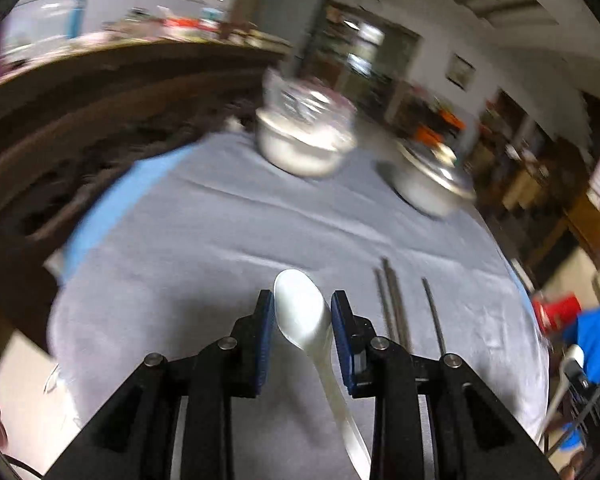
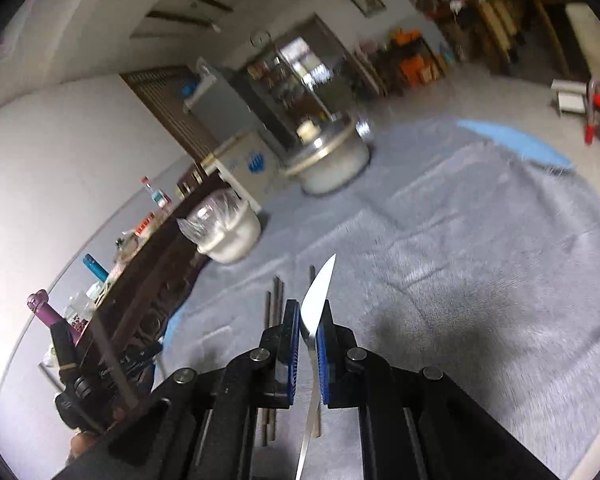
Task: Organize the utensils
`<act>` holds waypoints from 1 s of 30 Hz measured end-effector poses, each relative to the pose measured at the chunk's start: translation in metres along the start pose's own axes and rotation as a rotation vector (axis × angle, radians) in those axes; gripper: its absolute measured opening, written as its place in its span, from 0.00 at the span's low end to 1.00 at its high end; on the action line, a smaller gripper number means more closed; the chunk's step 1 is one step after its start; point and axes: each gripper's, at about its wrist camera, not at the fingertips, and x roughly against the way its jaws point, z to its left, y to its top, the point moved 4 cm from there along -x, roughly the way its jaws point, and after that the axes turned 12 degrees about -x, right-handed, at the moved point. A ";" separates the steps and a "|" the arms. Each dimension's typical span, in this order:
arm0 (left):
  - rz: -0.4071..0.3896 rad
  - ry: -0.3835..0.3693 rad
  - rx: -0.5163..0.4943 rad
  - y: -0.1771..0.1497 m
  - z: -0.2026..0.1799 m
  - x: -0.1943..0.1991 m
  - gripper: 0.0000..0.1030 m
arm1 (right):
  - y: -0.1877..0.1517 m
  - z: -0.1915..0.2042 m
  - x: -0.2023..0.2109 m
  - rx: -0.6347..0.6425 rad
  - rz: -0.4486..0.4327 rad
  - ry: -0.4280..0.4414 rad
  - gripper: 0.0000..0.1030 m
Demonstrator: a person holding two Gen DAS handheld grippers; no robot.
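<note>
The left claw (image 1: 302, 312) grips a glossy white plastic spoon (image 1: 306, 320), bowl pointing toward twelve o'clock. The right claw (image 2: 309, 320) pinches an edge-on white spoon (image 2: 316, 300), tip toward one o'clock.

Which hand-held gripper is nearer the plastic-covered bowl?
Cannot tell. The left hand-held gripper and the right each hold a spoon over the cloth, well short of the bowl.

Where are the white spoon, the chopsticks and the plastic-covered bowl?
white spoon (image 1: 300, 308): left wrist view, on its bowl.
chopsticks (image 1: 392, 304): left wrist view, mid-shaft on the cloth.
plastic-covered bowl (image 2: 230, 236): right wrist view, on its white side.
</note>
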 end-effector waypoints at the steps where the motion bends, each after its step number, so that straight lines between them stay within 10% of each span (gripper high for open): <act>1: -0.024 0.024 0.022 -0.003 0.007 0.012 0.29 | 0.000 0.003 0.009 0.012 -0.026 0.007 0.09; 13: -0.378 0.081 -0.035 -0.004 -0.028 0.161 0.29 | -0.029 0.086 0.098 0.185 -0.304 0.155 0.09; 30: -0.525 -0.018 -0.126 -0.027 -0.089 0.203 0.30 | -0.088 0.100 0.081 0.359 -0.259 0.117 0.09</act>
